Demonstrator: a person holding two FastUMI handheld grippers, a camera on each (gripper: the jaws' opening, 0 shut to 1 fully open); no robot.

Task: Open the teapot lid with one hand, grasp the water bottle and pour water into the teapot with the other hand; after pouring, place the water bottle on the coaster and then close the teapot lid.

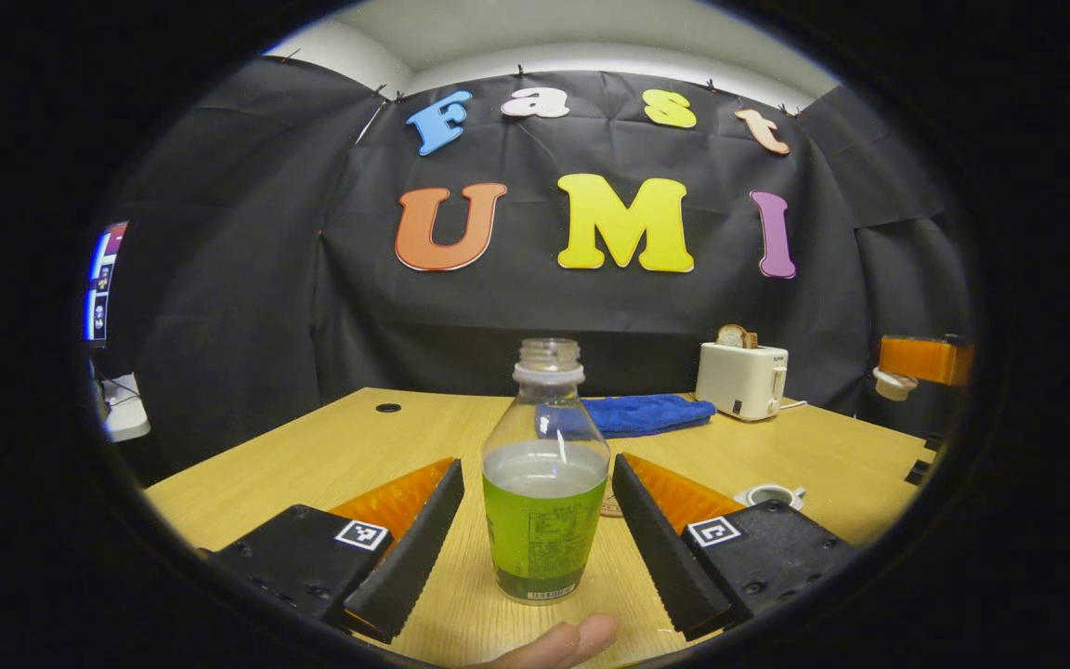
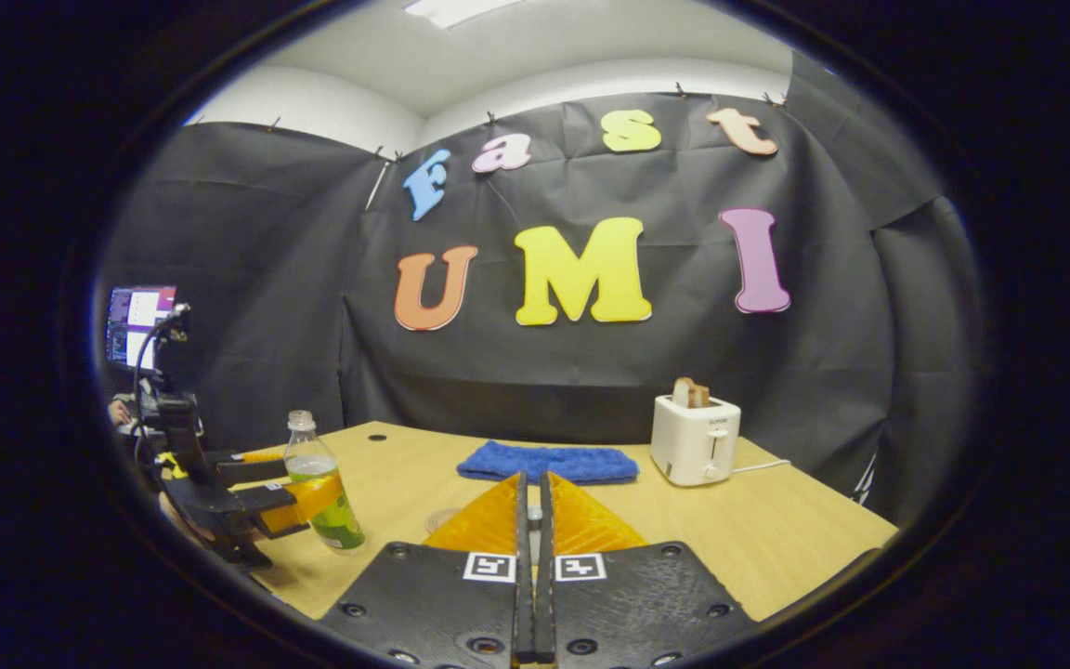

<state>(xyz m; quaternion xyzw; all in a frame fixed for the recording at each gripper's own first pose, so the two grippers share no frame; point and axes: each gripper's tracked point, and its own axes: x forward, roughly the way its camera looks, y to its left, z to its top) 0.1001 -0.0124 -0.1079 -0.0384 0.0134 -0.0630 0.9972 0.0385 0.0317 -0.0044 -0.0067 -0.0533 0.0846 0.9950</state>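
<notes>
Fingertips of a hand point(image 1: 563, 643) show at the near edge of the left gripper view, just before the uncapped water bottle point(image 1: 545, 483), which stands upright on the counter point(image 1: 358, 437) between the left gripper point(image 1: 535, 539)'s wide-open jaws, touched by neither. Beyond it lie a blue towel point(image 1: 642, 413), a white toaster point(image 1: 741, 379) and the teapot point(image 1: 770, 495). Right gripper point(image 2: 532, 520)'s jaws are nearly closed on a small thing I cannot identify.
</notes>
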